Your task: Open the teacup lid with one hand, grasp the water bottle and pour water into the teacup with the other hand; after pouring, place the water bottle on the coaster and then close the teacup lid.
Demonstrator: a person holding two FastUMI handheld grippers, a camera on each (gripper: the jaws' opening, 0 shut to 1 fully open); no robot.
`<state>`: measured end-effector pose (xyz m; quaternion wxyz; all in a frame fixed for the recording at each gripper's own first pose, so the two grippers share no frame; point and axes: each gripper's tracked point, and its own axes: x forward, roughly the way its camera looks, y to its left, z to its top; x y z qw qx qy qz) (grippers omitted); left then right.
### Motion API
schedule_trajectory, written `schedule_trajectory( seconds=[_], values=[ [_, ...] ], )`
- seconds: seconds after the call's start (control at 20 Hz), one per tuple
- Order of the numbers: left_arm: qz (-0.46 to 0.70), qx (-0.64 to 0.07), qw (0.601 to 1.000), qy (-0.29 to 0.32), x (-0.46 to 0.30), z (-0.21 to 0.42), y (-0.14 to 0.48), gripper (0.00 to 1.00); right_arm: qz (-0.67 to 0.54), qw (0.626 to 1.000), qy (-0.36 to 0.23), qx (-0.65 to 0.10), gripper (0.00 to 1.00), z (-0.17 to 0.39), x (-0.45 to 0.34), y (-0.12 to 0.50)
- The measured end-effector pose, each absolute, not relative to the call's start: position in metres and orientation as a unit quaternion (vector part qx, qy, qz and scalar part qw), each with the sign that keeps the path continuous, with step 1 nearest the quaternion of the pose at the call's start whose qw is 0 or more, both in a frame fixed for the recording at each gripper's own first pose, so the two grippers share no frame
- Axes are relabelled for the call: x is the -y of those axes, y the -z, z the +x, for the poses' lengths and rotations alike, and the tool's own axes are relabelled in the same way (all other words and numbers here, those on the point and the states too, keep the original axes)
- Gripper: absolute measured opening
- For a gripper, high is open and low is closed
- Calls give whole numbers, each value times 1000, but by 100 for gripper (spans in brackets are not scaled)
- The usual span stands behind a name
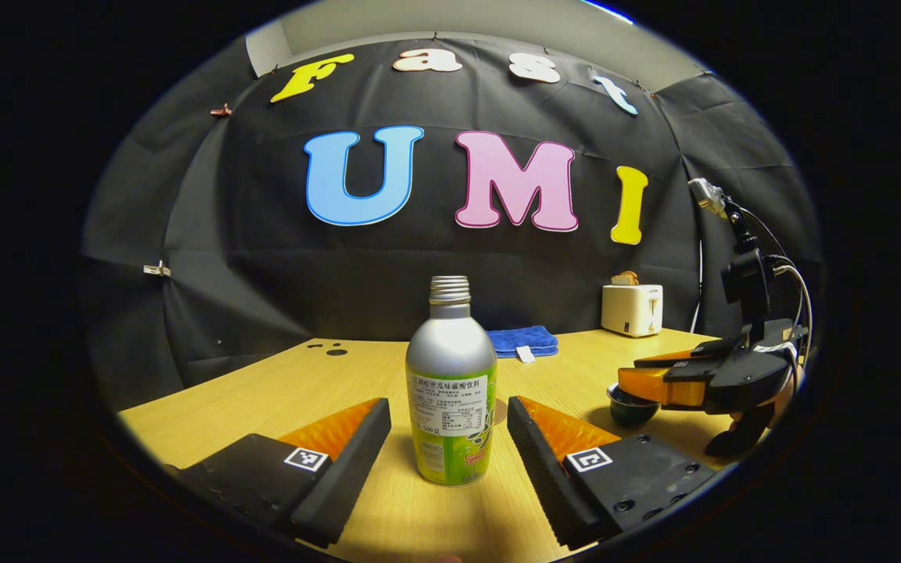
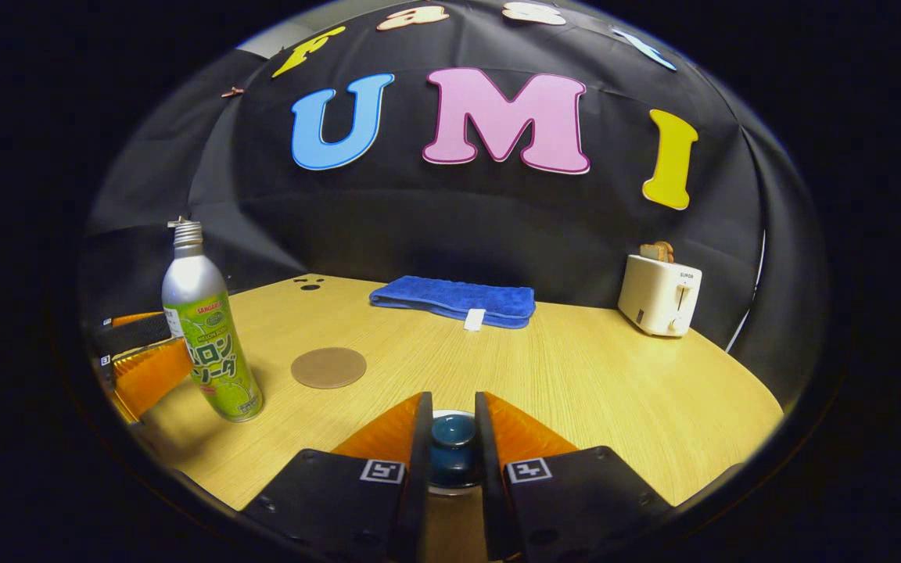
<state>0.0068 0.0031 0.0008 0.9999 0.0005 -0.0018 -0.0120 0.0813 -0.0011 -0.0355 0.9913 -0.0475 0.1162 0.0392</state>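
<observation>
A silver bottle with a green label (image 1: 450, 383) stands upright and uncapped on the wooden table. My left gripper (image 1: 449, 408) is open, one finger on each side of the bottle, with gaps showing. In the right gripper view the same bottle (image 2: 204, 328) stands at the left beside an orange finger (image 2: 149, 371) of that gripper. My right gripper (image 2: 452, 403) is shut on the teal knob of the teacup lid (image 2: 452, 446). In the left gripper view the right gripper (image 1: 665, 383) hovers over the dark teacup (image 1: 629, 407). A round brown coaster (image 2: 328, 367) lies right of the bottle.
A folded blue towel (image 2: 454, 301) lies at the back of the table (image 2: 615, 391). A white toaster (image 2: 660, 293) with bread in it stands at the back right. A cabled camera stand (image 1: 744, 274) rises behind the right gripper.
</observation>
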Motion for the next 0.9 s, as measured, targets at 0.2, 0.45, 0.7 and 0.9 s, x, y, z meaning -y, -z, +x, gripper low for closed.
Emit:
schedule_trajectory(
  seconds=[0.2,0.45,0.7,0.9],
  values=[
    [0,2,1000,12,-4,7,-1,95,-51,992,-43,-109,28,78,-1,34],
    [1,2,1000,12,-4,6,-1,95,-39,997,-31,-54,28,69,5,16],
    [1,3,1000,21,-2,13,0,95,-2,1000,-15,-6,28,60,18,3],
    [1,3,1000,21,-4,26,-1,95,0,1000,-12,-2,28,55,21,2]
  ],
)
